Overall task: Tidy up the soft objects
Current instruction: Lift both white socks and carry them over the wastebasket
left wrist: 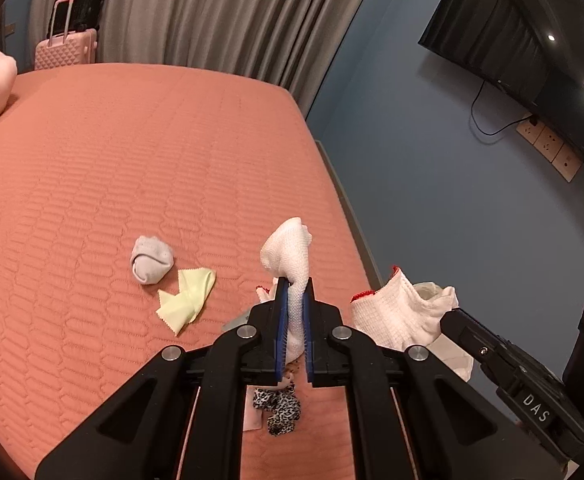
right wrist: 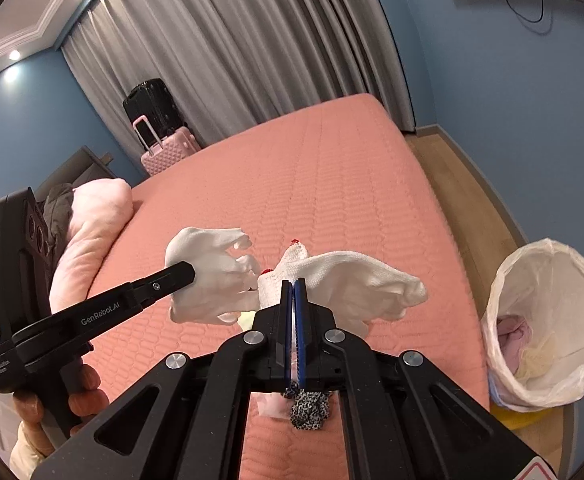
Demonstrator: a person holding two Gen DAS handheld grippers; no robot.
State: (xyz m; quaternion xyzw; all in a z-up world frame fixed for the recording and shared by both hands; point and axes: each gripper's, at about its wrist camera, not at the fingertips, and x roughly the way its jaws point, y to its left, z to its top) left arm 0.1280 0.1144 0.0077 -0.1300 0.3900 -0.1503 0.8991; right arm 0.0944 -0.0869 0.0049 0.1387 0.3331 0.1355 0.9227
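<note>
You have a white knit glove in each hand. Your left gripper (left wrist: 295, 300) has its jaws pinched narrow on one white glove (left wrist: 288, 252), whose bulk flops over the far end of the blue pads. Your right gripper (right wrist: 294, 296) is clamped tight on the red-trimmed cuff of the second glove (right wrist: 355, 280), with its fingers trailing off to the right. Both gloves hang clear above the pink bed (left wrist: 132, 160), and the two sit just beside each other. That looks like a pairing hold: each cuff is gripped so the pair can be matched or laid together, though you could equally be carrying them off.

The other soft things are on the bed. A rolled grey sock (left wrist: 150, 260) lies to the left, with a pale yellow cloth (left wrist: 188, 296) just beside it on the near side. A leopard-print scrunchie (right wrist: 307, 404) lies close under the jaws at the near edge, partly hidden.

On the floor to the right stands a bag-lined bin (right wrist: 547, 320) holding some pinkish and pale fabric. It seems a likely place for sorted items.
</note>
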